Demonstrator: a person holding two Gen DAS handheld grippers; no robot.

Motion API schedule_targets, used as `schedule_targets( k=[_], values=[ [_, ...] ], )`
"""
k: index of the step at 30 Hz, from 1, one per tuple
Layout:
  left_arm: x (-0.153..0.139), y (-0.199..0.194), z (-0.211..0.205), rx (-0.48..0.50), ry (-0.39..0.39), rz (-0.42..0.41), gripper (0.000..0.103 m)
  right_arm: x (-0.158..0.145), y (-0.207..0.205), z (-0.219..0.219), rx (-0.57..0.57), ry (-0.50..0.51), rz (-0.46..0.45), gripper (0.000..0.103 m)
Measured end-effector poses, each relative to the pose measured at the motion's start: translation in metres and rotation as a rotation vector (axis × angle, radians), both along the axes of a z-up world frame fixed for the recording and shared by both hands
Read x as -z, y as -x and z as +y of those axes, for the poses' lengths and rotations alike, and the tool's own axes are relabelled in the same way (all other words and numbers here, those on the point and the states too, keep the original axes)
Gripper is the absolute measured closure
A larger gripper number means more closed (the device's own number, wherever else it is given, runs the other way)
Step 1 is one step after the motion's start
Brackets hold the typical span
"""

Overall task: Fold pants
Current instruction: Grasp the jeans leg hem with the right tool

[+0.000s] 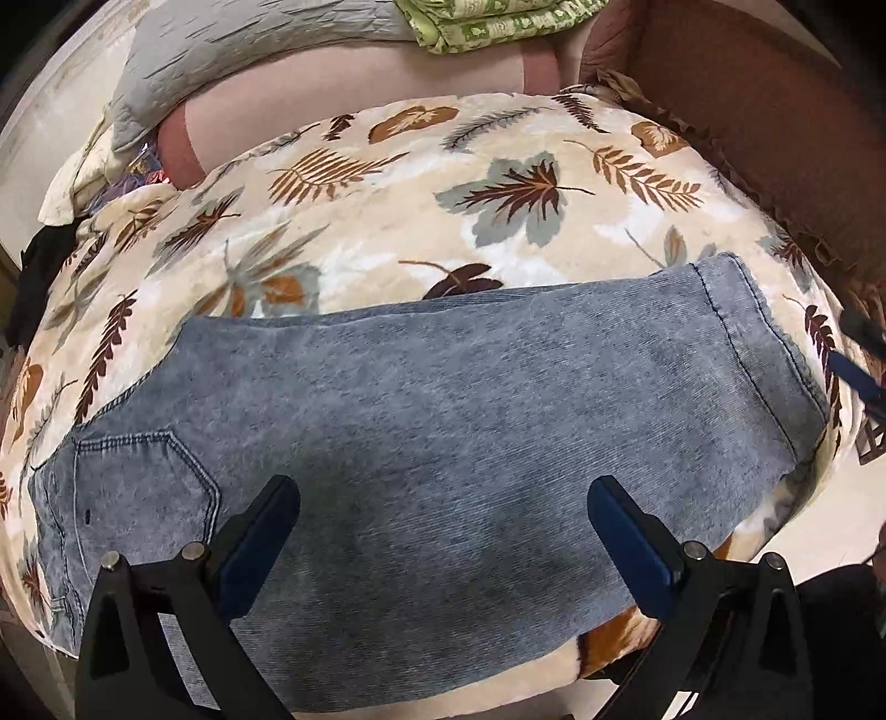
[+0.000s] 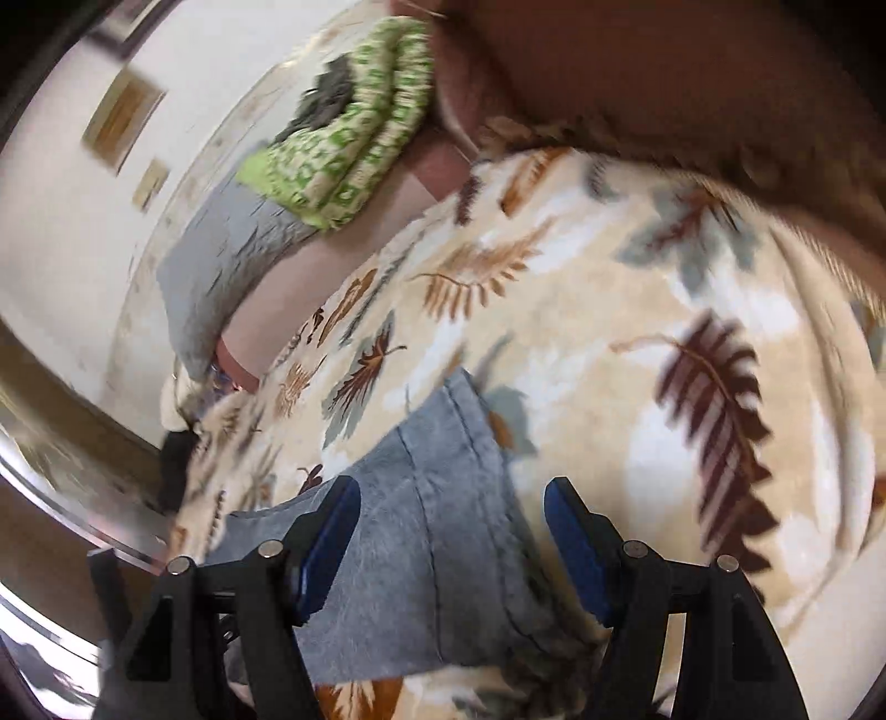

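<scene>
The pants (image 1: 443, 421) lie flat on a plush leaf-printed blanket (image 1: 387, 183), already doubled into one long band. In the left wrist view their long axis runs across the picture: the waist end with a stitched back pocket (image 1: 138, 487) sits at the lower left, and the hemmed leg end (image 1: 742, 332) points to the upper right. The cloth is a faded, mottled blue-grey denim with fine ribbing and dark seam stitching. The blanket is cream, soft and fuzzy, scattered with brown, rust and grey leaves.

The left gripper (image 1: 443, 526) hovers over the middle of the pants, its black fingers with blue pads spread wide and holding nothing. The right gripper (image 2: 451, 531) hangs above the hem end, jaws likewise wide apart, with the denim showing between them but not pinched; that view is blurred.

Behind the blanket lie a grey crinkled pillow (image 1: 221, 50) and a folded green patterned cloth (image 1: 498, 22)
</scene>
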State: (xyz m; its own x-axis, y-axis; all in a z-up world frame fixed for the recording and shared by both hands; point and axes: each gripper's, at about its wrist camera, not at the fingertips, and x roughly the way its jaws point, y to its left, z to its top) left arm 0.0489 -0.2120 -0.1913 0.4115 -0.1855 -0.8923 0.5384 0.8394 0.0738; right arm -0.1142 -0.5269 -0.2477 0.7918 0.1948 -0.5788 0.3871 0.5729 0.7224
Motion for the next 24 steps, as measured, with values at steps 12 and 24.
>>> schedule_targets(
  k=[12, 24],
  values=[
    [0.015, -0.006, -0.045, 0.043, -0.089, -0.002, 0.000, 0.008, 0.004, -0.006, -0.029, -0.110, -0.041, 0.030],
    [0.035, -0.018, -0.052, 0.011, -0.136, 0.032, 0.000, 0.027, -0.023, 0.011, -0.162, -0.148, 0.066, 0.030]
  ],
)
